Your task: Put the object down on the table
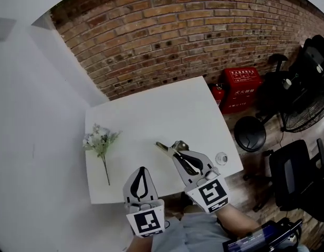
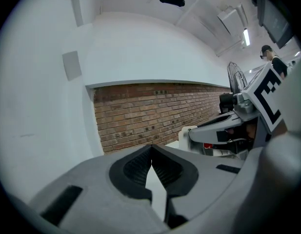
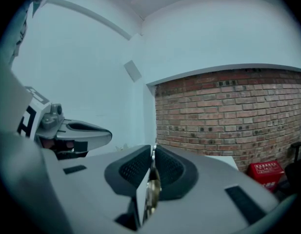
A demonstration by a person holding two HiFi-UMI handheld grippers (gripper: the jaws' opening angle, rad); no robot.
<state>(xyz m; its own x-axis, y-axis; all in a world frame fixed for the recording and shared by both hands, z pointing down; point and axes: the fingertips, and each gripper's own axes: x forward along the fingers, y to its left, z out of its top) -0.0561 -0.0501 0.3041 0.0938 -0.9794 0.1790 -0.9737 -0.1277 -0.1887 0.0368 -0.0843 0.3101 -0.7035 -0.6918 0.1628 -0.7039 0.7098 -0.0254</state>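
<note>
Hand-held gripper on the right [image 1: 176, 147] is pinched narrow on a thin brass-coloured object [image 1: 164, 147], held over the white worktop [image 1: 162, 109] near its front edge. It should lower until the object rests on bare surface (well clear of the flower sprig [image 1: 101, 140]) before easing its jaws apart.
</note>
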